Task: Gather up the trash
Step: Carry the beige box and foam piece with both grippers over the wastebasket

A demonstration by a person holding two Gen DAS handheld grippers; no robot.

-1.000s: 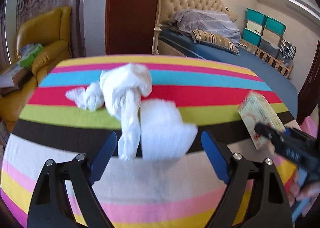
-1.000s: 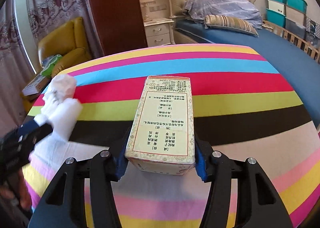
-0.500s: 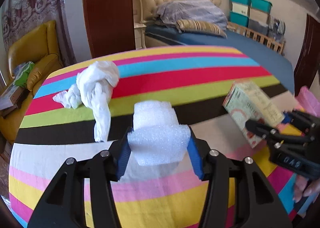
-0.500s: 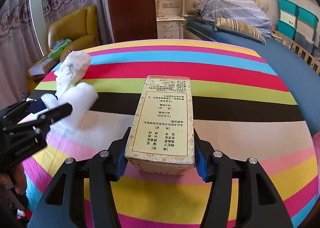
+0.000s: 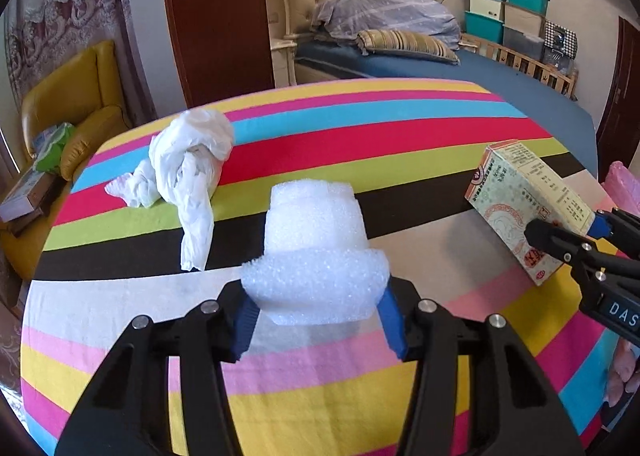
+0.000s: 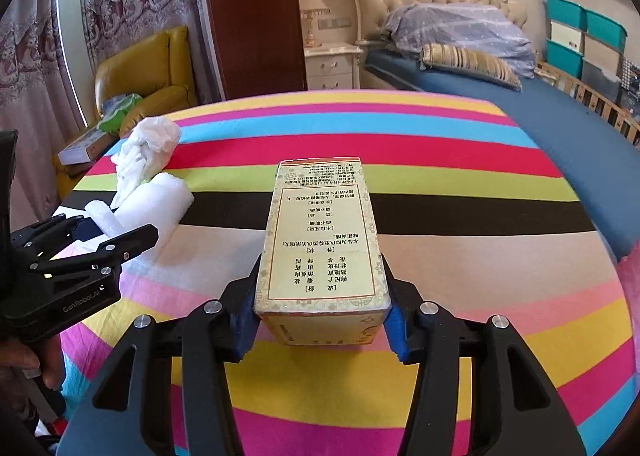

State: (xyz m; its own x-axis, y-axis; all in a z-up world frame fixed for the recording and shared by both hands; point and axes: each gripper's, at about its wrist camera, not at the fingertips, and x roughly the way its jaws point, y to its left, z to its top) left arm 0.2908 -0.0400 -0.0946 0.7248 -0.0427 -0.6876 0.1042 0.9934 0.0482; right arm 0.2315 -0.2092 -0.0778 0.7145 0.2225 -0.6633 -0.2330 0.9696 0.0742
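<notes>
A white foam piece [image 5: 316, 252] sits between the blue pads of my left gripper [image 5: 318, 318], whose jaws are closing and press into its sides. My right gripper [image 6: 322, 320] has its jaws closing on a cream printed cardboard box [image 6: 324, 240], held by both long sides above the striped tablecloth [image 6: 460, 184]. A crumpled white plastic bag [image 5: 188, 168] lies on the cloth, left of and beyond the foam. In the left wrist view the box [image 5: 524, 208] hangs at the right in the right gripper [image 5: 568, 232]. In the right wrist view the left gripper [image 6: 120, 232] holds the foam [image 6: 156, 204] at the left.
A yellow armchair [image 5: 76, 104] with packets on it stands past the table's left side. A bed [image 5: 440, 68] and stacked teal storage boxes [image 5: 504, 8] lie beyond the far edge. Something pink [image 5: 624, 184] shows at the right rim.
My left gripper went from wide open around the foam to shut on it. The right gripper has kept the box and drifted nearer the left gripper.
</notes>
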